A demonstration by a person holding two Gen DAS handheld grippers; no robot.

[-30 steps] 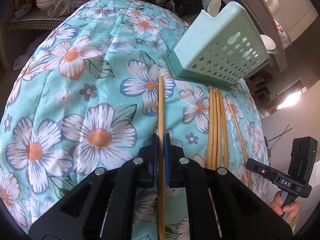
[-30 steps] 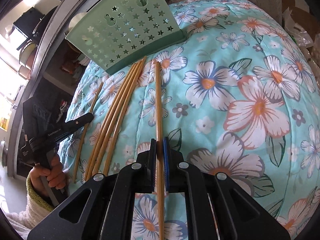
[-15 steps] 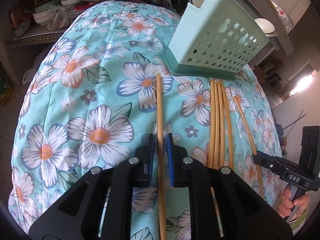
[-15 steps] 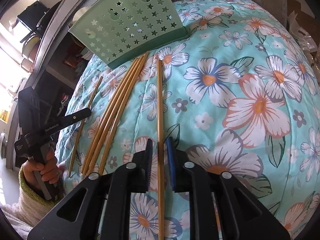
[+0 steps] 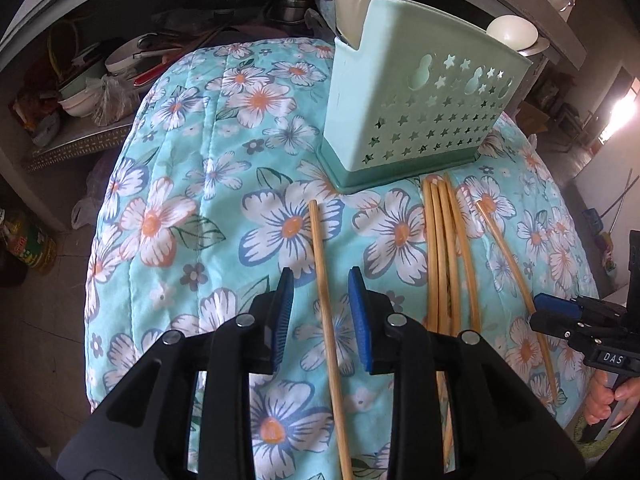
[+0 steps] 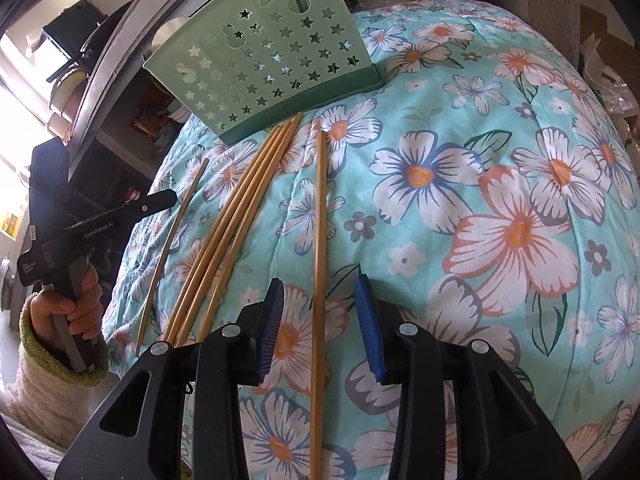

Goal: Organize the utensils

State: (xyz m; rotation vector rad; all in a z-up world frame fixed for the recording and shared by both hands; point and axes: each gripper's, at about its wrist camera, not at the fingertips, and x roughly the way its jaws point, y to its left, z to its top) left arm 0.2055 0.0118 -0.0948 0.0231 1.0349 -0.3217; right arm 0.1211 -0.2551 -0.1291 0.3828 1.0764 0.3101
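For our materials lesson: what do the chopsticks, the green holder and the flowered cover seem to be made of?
Chopsticks: probably bamboo or wood, tan, matte, faint grain.
Green holder: likely plastic, smooth moulded walls, star cut-outs.
Flowered cover: quilted fabric, stitch lines, soft puffing.

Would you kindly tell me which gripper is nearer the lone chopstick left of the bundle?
Left. The left gripper's opening fingers straddle that chopstick without pressing it; the right gripper, also opening, straddles the other lone chopstick beyond the bundle.
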